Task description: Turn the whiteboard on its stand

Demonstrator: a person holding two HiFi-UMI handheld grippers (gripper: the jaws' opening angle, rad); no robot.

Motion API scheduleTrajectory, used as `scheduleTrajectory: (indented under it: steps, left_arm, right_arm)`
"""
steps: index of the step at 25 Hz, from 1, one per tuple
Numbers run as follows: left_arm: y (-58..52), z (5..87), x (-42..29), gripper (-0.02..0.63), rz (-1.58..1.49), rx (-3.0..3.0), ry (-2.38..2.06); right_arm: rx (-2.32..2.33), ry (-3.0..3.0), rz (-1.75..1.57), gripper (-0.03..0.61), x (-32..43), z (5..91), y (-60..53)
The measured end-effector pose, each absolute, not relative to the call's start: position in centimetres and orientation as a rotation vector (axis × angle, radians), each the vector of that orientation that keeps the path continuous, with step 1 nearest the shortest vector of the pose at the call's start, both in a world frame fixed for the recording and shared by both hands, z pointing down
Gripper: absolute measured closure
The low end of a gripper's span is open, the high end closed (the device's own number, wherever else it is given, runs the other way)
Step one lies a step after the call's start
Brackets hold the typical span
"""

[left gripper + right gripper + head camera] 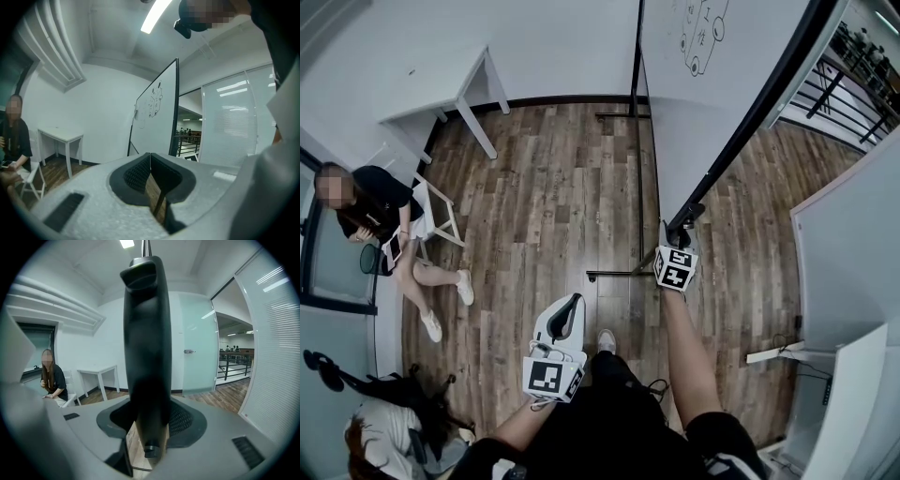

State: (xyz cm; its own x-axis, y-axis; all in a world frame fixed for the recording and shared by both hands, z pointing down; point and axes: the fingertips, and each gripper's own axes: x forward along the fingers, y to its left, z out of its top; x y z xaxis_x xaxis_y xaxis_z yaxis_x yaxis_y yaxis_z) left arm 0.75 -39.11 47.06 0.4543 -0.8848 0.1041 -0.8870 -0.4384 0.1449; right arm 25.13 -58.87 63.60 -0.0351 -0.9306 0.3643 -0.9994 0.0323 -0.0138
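One seated person [380,204], white table [441,86] left of whiteboard [703,103].

Wood-plank floor [553,187] runs to a white wall [553,37] with a dark baseboard [562,99]. A small white table [450,89] stands against that wall. Near it a person [380,211] sits on a white chair [441,216]. A strip light [154,16] glows overhead, and a frosted glass door [199,352] adjoins slatted blinds [276,348].

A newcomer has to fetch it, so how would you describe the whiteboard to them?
On the wood floor before the white back wall stands the whiteboard, on a black stand. Its black-framed edge sits in the right claw. Unlike the plain white panels at the head view's right, it carries marker sketches.
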Motion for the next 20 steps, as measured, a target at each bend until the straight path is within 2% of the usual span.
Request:
scheduleTrajectory:
  steps: [14, 20]
  left_arm:
    - [-33.1, 47.2, 0.1, 0.597, 0.004, 2.545, -1.521]
    - [-30.3, 47.9, -1.1, 0.597, 0.013, 2.548, -1.515]
  right_arm:
    - [1.997, -2.048, 0.392, 0.394, 25.0, 63.8, -52.3]
    - [1.970, -2.061, 0.402, 0.394, 22.6, 64.2, -50.8]
